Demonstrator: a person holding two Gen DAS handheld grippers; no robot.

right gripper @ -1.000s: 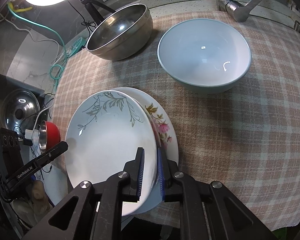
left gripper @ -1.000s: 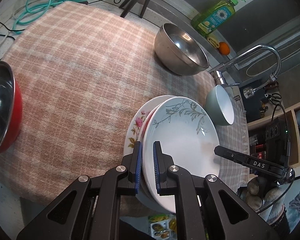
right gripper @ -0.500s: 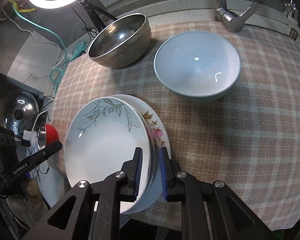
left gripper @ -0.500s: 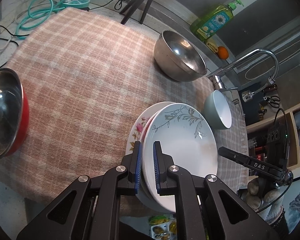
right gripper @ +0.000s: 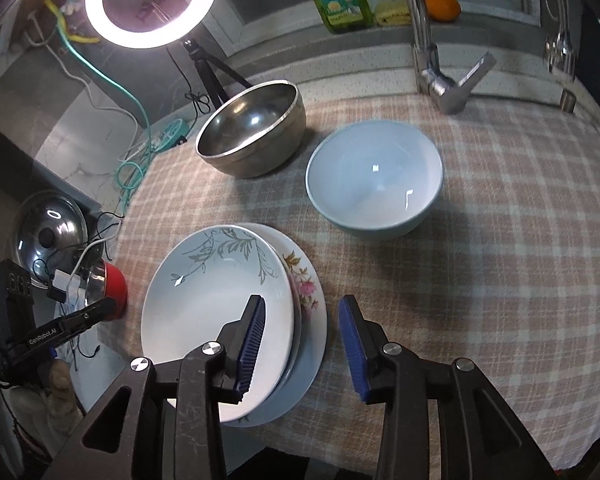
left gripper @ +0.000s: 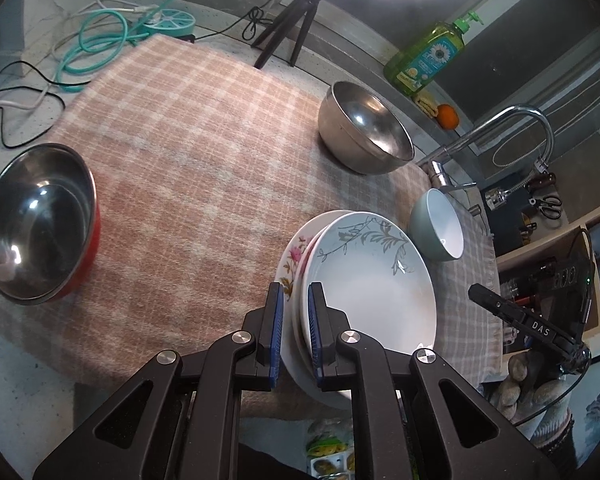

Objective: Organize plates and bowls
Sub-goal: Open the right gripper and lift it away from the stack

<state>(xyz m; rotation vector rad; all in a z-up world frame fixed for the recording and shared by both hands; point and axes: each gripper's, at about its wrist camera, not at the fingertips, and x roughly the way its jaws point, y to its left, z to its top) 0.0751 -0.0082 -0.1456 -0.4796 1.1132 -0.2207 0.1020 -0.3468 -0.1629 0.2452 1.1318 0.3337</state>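
A stack of plates lies on the checked cloth [left gripper: 180, 140] near its front edge. The leaf-patterned plate [left gripper: 372, 280] [right gripper: 212, 292] is on top and a floral plate [left gripper: 294, 256] [right gripper: 304, 280] shows beneath it. My left gripper [left gripper: 295, 332] is shut and hovers over the stack's near rim, holding nothing. My right gripper [right gripper: 302, 340] is above the opposite rim. Its jaws are opening, and the rim lies below the gap with no pad touching it. A pale blue bowl [right gripper: 374, 188], a steel bowl [right gripper: 252, 132] and a red-sided steel bowl [left gripper: 40, 224] stand apart on the cloth.
A faucet [right gripper: 448, 80] rises behind the pale blue bowl. A green soap bottle [left gripper: 428, 60] and an orange [right gripper: 442, 6] sit on the back ledge. A ring-light tripod [left gripper: 296, 20] and cables stand at the far side. A pot lid [right gripper: 48, 232] lies off the cloth.
The right jaws have spread apart off the plate rim. Both grippers have risen, so the dishes look smaller. The plates stay flat on the cloth.
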